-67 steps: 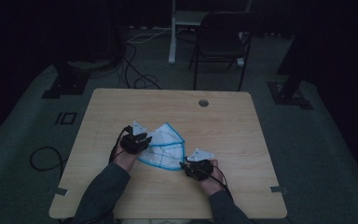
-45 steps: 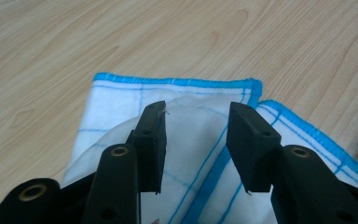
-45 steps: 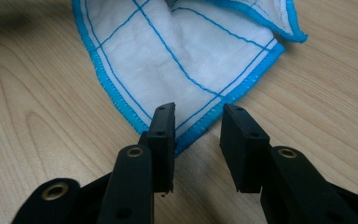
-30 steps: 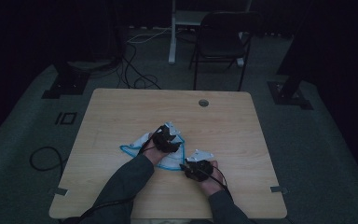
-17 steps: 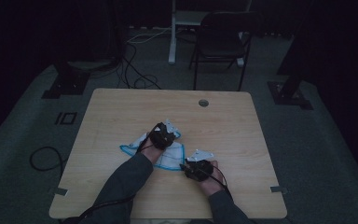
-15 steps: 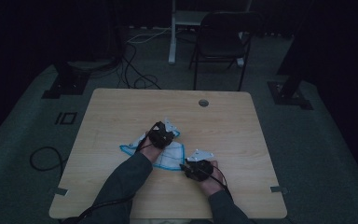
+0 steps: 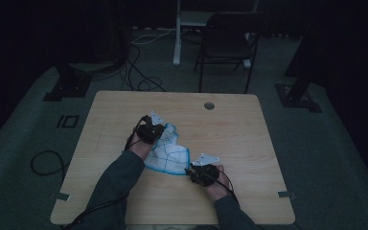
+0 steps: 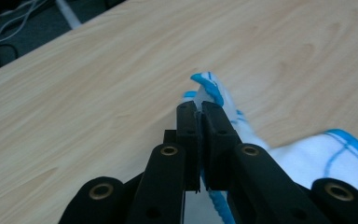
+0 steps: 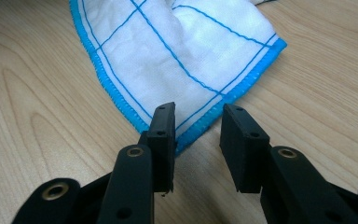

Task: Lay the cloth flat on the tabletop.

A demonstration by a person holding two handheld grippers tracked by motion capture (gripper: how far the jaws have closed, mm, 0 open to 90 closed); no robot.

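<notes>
On wooden table [image 7: 249, 143], dark room.

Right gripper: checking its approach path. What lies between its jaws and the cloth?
Bare wood; the right gripper stands open at the cloth's blue-edged corner, right gripper view.

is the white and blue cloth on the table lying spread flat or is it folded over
Partly folded over. The left gripper is shut on one corner of the cloth, lifted over the rest; the near part lies flat on the table.
</notes>
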